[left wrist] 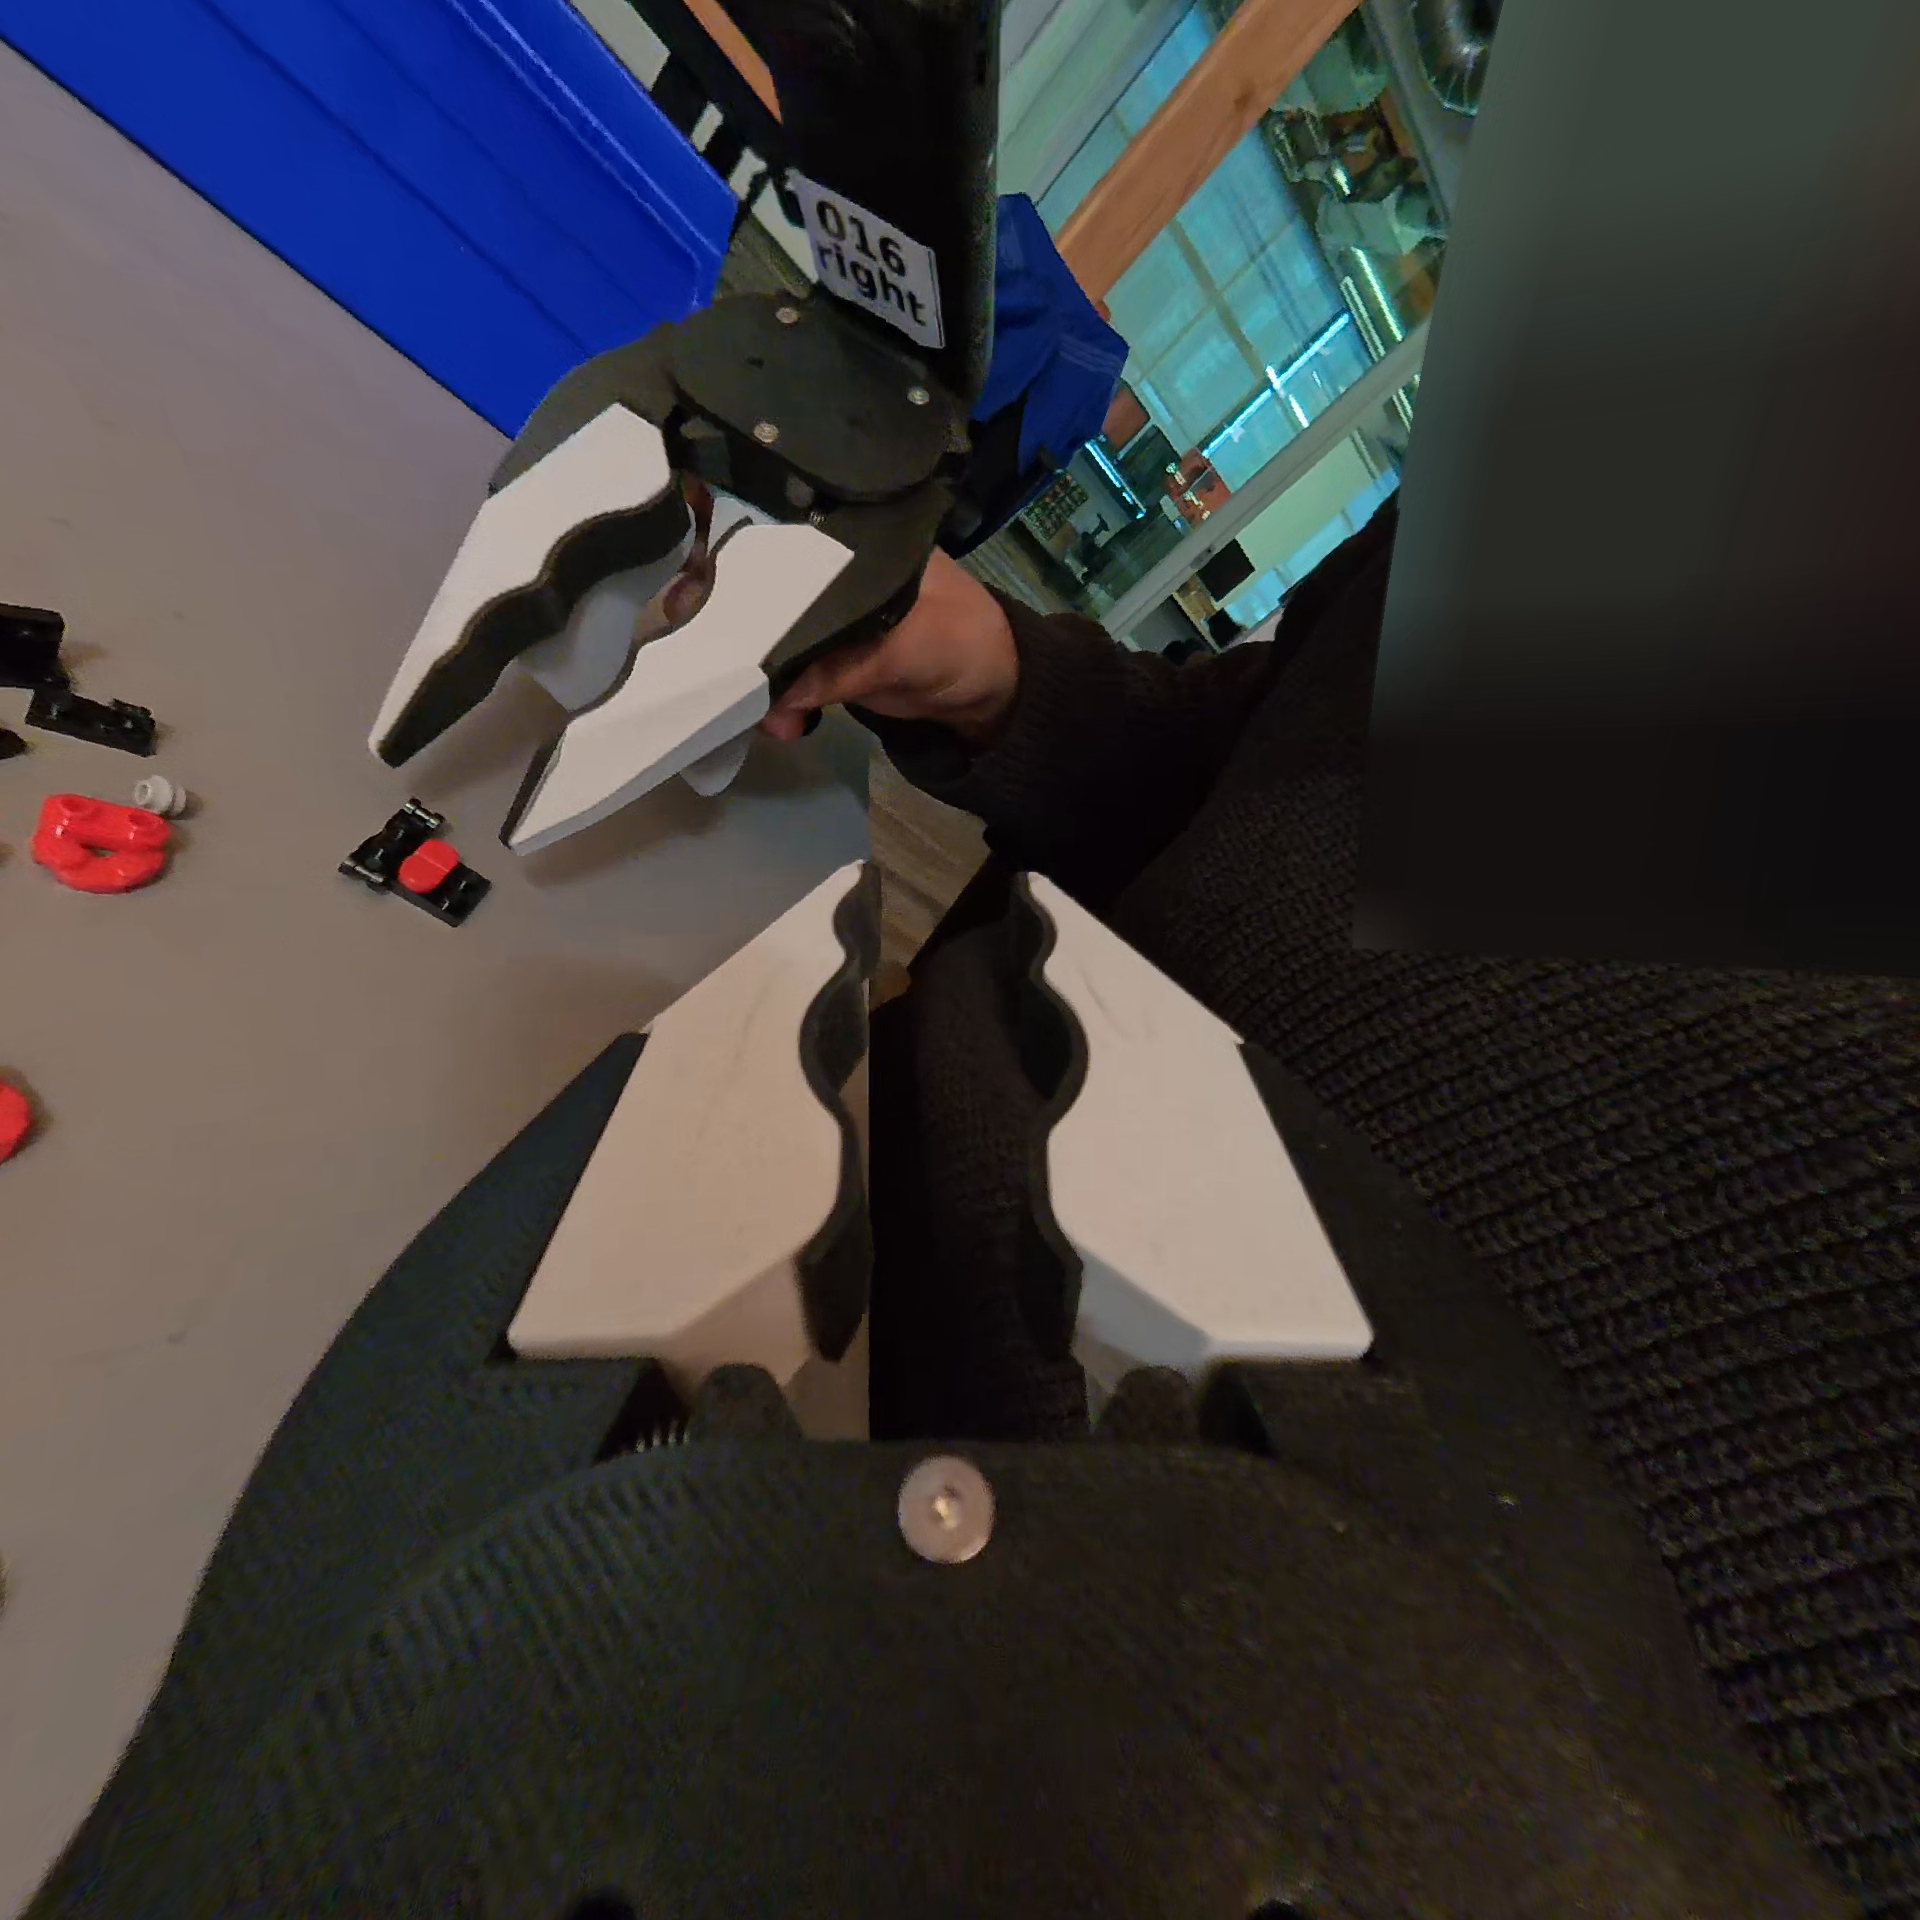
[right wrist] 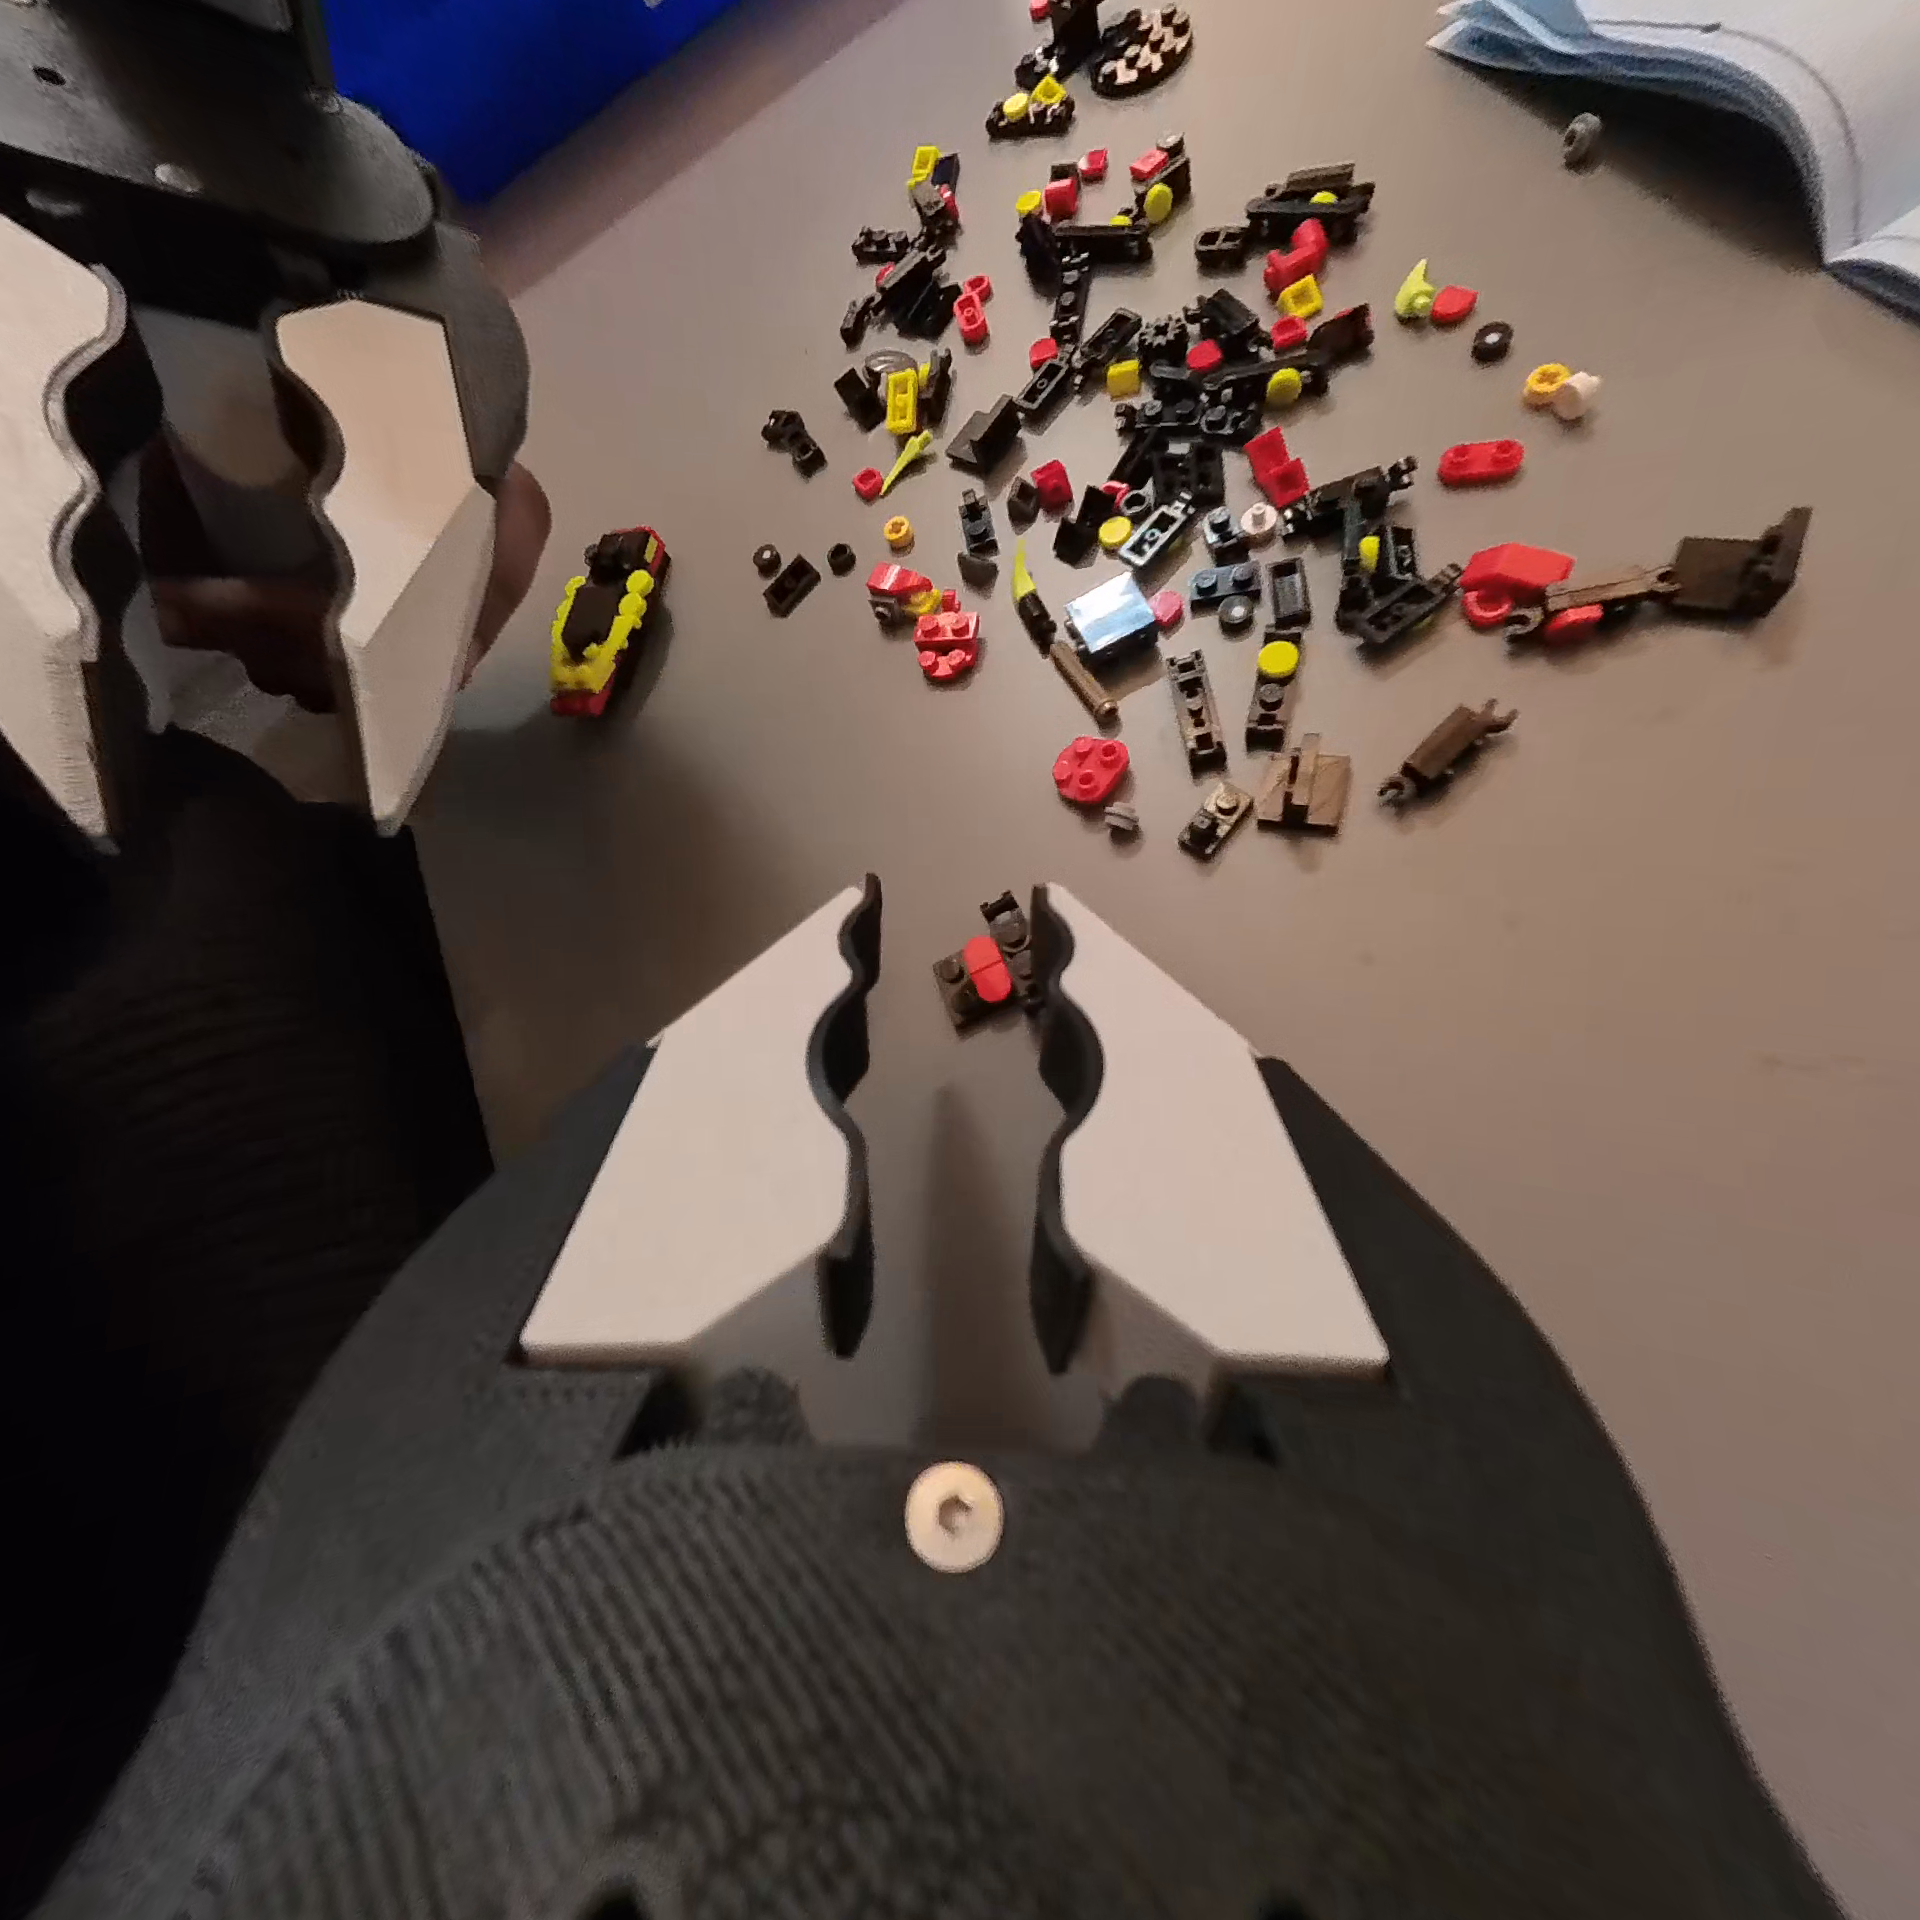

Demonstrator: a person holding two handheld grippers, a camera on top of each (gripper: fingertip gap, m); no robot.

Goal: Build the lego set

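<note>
- Where the grey worktop fills mid frame, right tool released, above black-and-red brick piece.
- Left tool released, nothing gripped, lower centre.

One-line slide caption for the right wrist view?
Open right gripper above a small black-and-red brick assembly on the grey table.

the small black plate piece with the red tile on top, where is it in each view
Left wrist view: the black piece with the red tile lies on the grey table, left of centre, just below the right gripper's open fingertips.
Right wrist view: same piece sits at centre, on the table between that gripper's open fingers, close to the right-hand one.
Shared landmark: the red rounded plate with a small grey stud beside it.
</note>
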